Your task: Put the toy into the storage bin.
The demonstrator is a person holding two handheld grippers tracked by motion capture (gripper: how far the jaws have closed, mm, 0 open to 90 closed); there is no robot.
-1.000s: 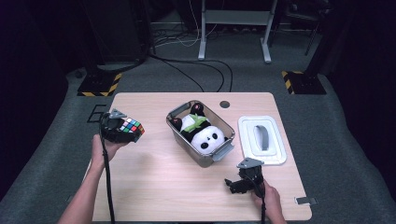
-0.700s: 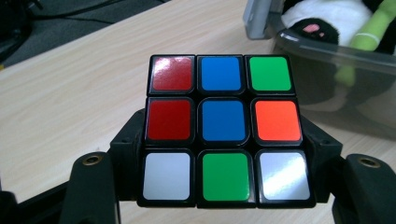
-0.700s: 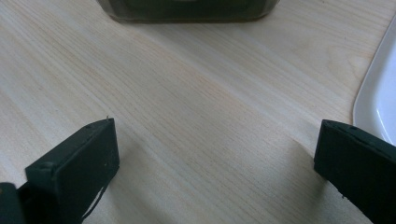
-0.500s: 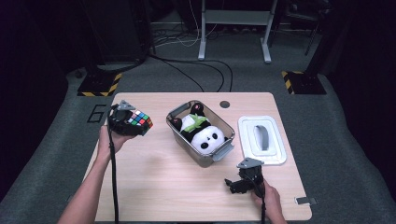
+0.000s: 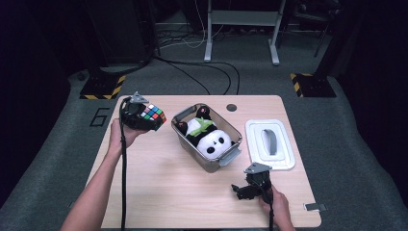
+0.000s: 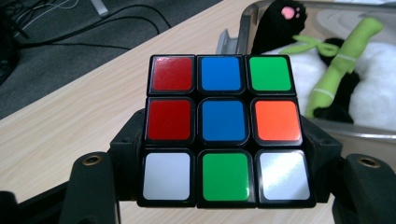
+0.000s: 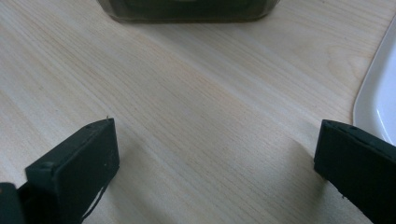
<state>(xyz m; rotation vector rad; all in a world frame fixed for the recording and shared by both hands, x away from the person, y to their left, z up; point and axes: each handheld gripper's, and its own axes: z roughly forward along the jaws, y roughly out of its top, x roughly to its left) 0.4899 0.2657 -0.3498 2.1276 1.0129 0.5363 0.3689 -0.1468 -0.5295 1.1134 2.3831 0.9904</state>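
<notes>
While the left gripper (image 5: 144, 118) clamps a puzzle cube (image 5: 153, 114), the right gripper (image 5: 243, 189) rests wide open on the table (image 5: 159, 187).

Beneath both tools spreads the wooden table; just beyond the cube-holding gripper's tips sits a clear bin (image 5: 208, 163) with a panda plush (image 5: 211, 140) inside, and the white lid (image 5: 270, 144) lies flat past the right gripper, near its outer jaw. Seen from the left gripper view, the cube (image 6: 224, 130) is pinched between the two black jaws above the tabletop, its coloured face toward the camera, bin close ahead. The right gripper (image 7: 215, 154) has nothing between its spread jaws.
</notes>
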